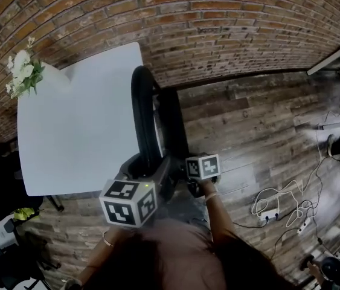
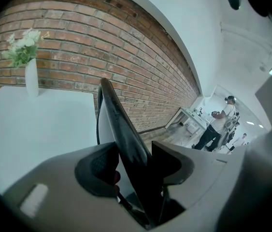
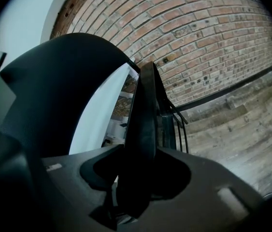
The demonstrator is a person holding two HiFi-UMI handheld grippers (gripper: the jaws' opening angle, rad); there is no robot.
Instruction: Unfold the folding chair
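Head view: the folded black chair stands upright on the wood floor, just right of the white table. Nearest the table, the left gripper slants forward and down. Its jaws are spread wide around the chair's table-side panel, and the left pad is clear of it. Farther from the table, the right gripper slants down likewise and pinches the chair's other thin panel.

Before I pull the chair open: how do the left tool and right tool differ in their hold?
The left tool has jaws wide, a gap showing beside the folding chair panel; the right tool is clamped on its panel. The panel leans across the left tool but stands upright in the right tool. Both straddle a black chair edge.
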